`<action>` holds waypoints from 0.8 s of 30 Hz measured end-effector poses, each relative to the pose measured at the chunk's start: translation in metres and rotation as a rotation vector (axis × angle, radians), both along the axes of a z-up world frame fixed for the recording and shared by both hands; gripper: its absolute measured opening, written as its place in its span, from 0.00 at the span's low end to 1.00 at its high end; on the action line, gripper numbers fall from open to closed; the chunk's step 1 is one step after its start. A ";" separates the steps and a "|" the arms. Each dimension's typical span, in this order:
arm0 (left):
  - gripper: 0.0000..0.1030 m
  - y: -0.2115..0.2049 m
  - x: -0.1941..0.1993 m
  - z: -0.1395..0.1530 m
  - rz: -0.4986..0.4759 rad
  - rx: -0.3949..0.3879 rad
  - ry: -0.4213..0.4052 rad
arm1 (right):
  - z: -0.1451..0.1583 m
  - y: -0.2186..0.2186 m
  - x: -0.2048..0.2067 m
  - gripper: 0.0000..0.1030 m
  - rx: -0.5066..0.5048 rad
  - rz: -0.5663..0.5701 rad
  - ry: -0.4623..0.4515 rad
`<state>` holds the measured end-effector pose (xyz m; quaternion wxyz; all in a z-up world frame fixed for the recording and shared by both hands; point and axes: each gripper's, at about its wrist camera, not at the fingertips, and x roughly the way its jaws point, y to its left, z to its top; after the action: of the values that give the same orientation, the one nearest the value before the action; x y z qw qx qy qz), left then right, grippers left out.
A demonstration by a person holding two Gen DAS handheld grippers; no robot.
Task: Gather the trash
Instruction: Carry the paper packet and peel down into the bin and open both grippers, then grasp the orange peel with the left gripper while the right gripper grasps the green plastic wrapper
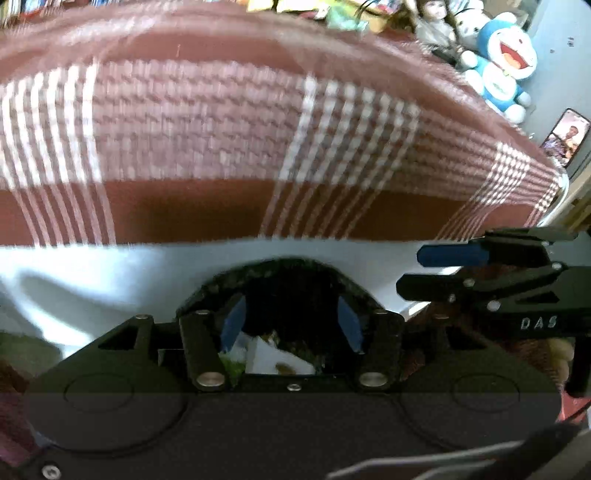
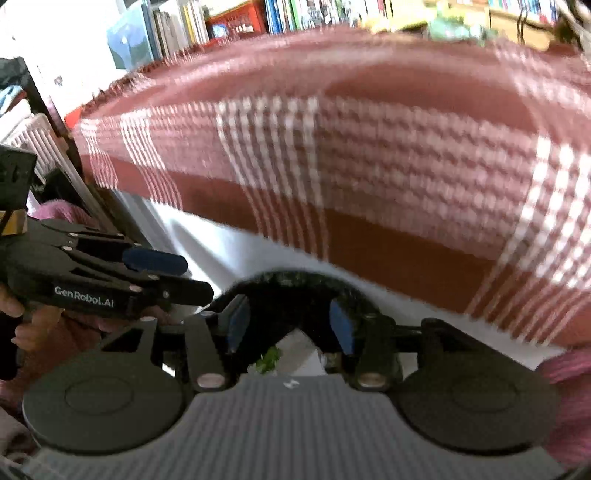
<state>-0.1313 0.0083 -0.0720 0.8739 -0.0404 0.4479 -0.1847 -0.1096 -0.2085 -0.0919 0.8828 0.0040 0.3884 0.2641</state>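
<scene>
A black bag (image 1: pixel 295 266) arches between the blue pads of my left gripper (image 1: pixel 291 306), which is shut on its rim. White paper (image 1: pixel 273 358) and green scraps (image 1: pixel 232 365) lie inside, low between the fingers. My right gripper (image 1: pixel 417 271) reaches in from the right to the bag's edge. In the right wrist view the same black bag (image 2: pixel 291 280) spans my right gripper (image 2: pixel 288 306), with green scraps (image 2: pixel 267 360) below it. My left gripper (image 2: pixel 195 275) comes in from the left. Bag and trash look sharp while the background is blurred.
A red-brown and white plaid blanket (image 1: pixel 221 129) fills the space ahead over a white surface (image 1: pixel 110 269). Plush toys (image 1: pixel 502 62) and a phone (image 1: pixel 565 136) sit at the far right. Books on a shelf (image 2: pixel 295 14) stand behind. A hand (image 2: pixel 22 310) holds the left gripper.
</scene>
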 end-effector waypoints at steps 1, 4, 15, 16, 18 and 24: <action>0.54 0.001 0.000 0.010 -0.014 0.002 -0.037 | 0.009 -0.002 0.000 0.62 0.009 0.000 -0.019; 0.63 0.005 0.006 0.042 -0.060 -0.006 -0.150 | 0.039 -0.008 0.003 0.66 0.043 0.006 -0.096; 0.78 0.006 0.104 0.128 -0.039 -0.009 -0.384 | 0.125 -0.032 0.061 0.81 -0.032 -0.105 -0.359; 0.78 0.004 0.119 0.134 -0.028 -0.006 -0.397 | 0.128 -0.033 0.071 0.83 -0.037 -0.121 -0.363; 0.81 0.002 0.149 0.140 0.003 -0.008 -0.405 | 0.137 -0.041 0.097 0.86 -0.033 -0.167 -0.355; 0.85 -0.012 0.253 0.145 0.120 -0.037 -0.404 | 0.144 -0.068 0.180 0.87 0.003 -0.315 -0.282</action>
<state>0.1221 -0.0036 0.0732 0.9544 -0.0452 0.2570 -0.1449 0.0705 -0.2767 0.0522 0.9588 0.0293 0.2553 0.1214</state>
